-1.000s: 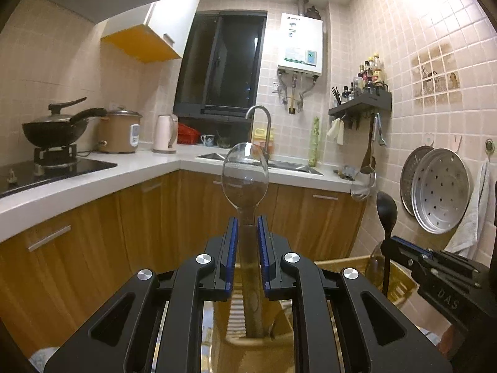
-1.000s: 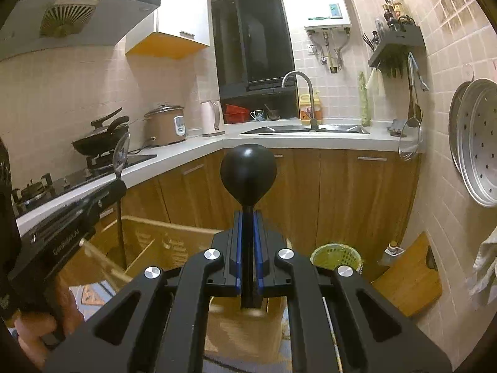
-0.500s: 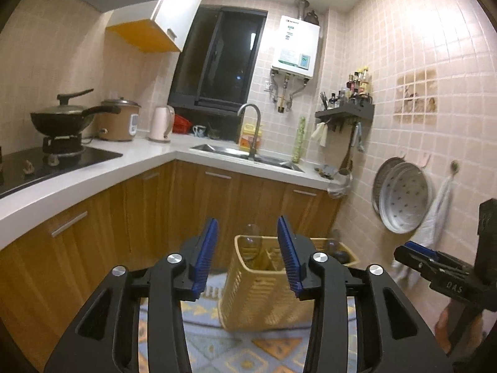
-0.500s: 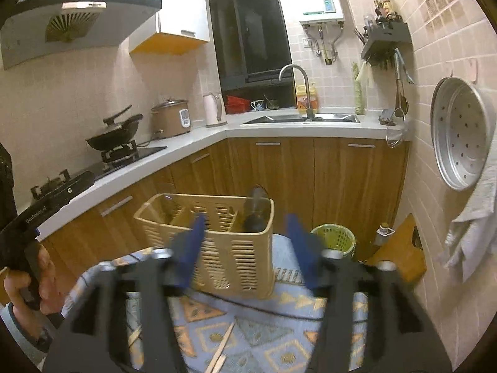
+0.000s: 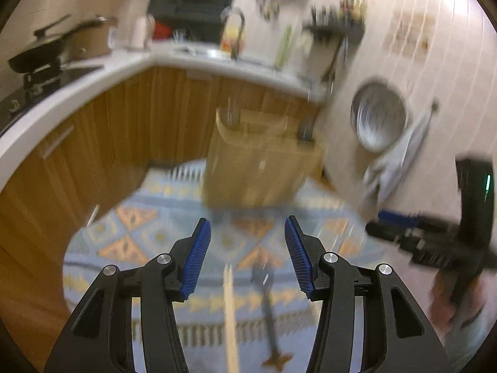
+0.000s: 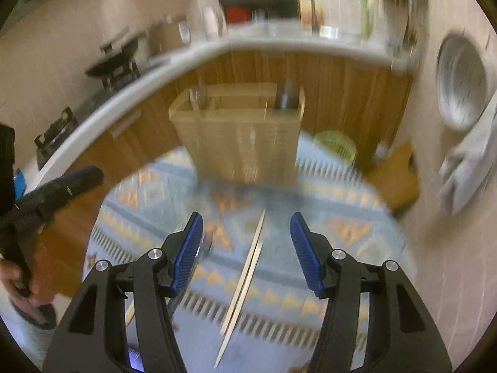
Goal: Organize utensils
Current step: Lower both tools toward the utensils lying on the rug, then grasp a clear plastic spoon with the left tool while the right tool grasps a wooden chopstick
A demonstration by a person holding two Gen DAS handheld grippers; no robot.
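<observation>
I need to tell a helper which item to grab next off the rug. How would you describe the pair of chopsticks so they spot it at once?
Find the patterned rug in front of the wooden cabinets, where the beige slotted utensil basket stands. On the rug in front of the basket lie the chopsticks: two thin, pale, straight sticks side by side, unlike the dark-handled utensil nearby.

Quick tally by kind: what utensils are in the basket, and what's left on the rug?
Black ladle, in the basket: 1
Clear spoon, in the basket: 1
Chopsticks, on the rug: 2
Dark utensil, on the rug, too blurred to name: 1
Total: 5 that show clearly
</observation>
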